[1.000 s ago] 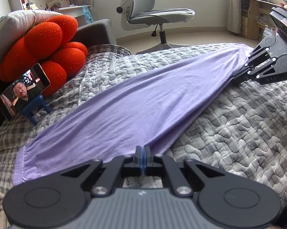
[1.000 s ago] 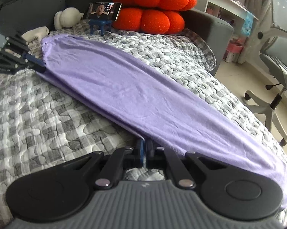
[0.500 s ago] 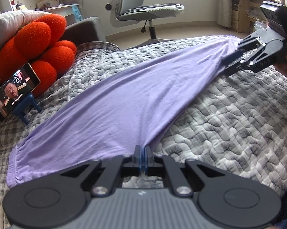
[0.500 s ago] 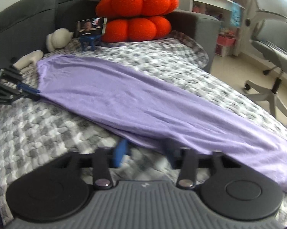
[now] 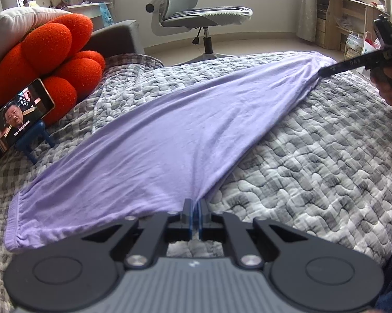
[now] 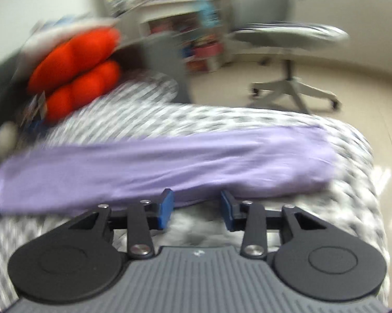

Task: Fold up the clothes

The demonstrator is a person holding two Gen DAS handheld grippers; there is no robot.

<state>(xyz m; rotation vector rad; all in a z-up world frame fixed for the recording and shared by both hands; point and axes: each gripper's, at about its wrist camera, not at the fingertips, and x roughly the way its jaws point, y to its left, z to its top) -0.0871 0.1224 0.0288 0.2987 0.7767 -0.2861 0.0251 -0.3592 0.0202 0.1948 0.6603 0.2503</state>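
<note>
A long purple garment point(image 5: 170, 135) lies stretched across the grey checked quilt point(image 5: 313, 169). My left gripper point(image 5: 195, 208) is shut on the garment's near edge, with cloth pinched between the blue pads. At the far right my right gripper point(image 5: 324, 73) shows edge-on, its tips at the garment's other end. The right wrist view is blurred. There the right gripper point(image 6: 197, 207) has its blue pads apart and closing, with the garment point(image 6: 170, 161) edge just beyond them and nothing pressed between.
An orange lobed cushion point(image 5: 52, 60) and a phone on a blue stand point(image 5: 18, 122) sit at the left end of the sofa bed. An office chair point(image 5: 196, 13) stands on the floor behind. A person's hand point(image 5: 386, 88) holds the right gripper.
The right gripper has let go of the garment, opened, rolled and swung sideways along its far end. The left gripper has kept its grip and place.
</note>
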